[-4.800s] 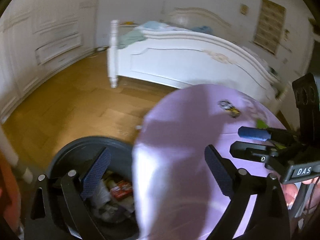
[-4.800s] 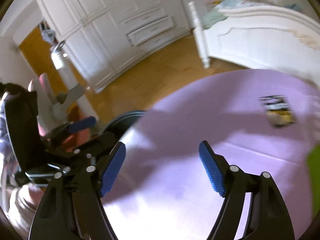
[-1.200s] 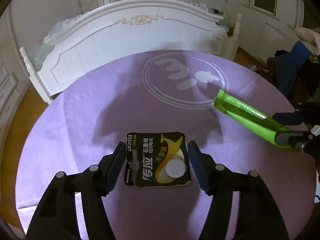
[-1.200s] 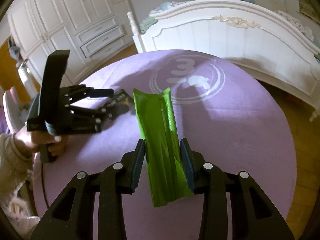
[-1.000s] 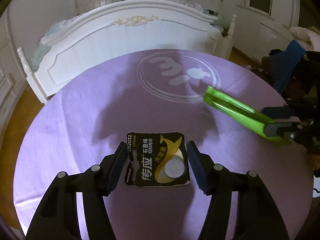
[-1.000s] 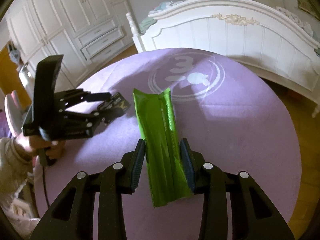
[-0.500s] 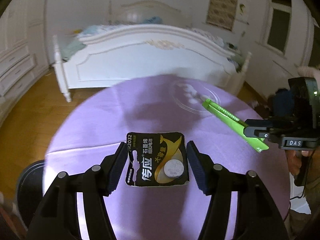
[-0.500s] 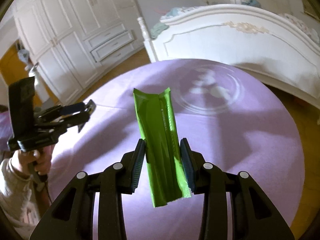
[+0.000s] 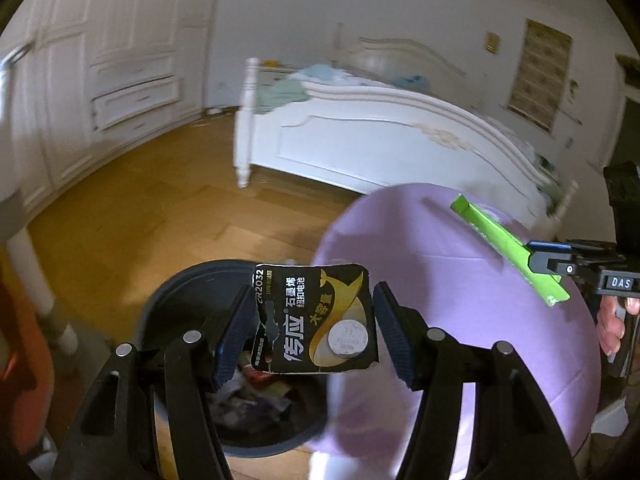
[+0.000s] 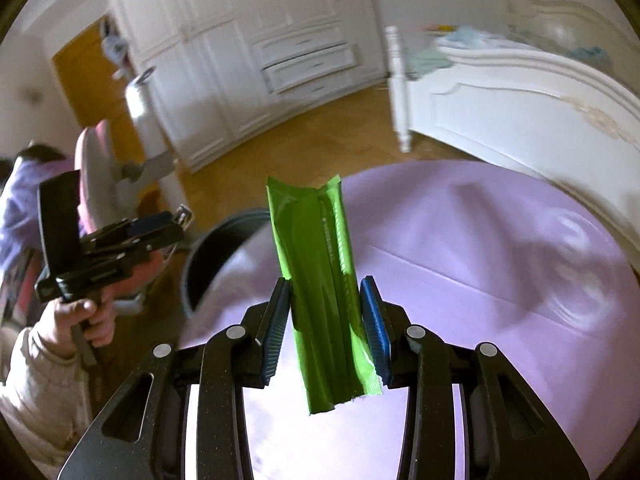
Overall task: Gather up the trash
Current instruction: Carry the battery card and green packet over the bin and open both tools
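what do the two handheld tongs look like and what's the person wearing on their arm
Both tongs, left and right, are black angular frames with silver pivot bolts and ribbed blue pads. One body carries a white DAS label. A beige sleeve covers the left arm.

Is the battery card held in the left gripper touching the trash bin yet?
Apart. The left wrist view shows the battery card clamped in the left gripper, hanging above the trash bin opening, clear of its rim.

Both tools have lifted off the purple table [image 9: 460, 320]; the battery card [image 9: 314, 318] now apparently hangs over the dark bin [image 9: 188, 292].
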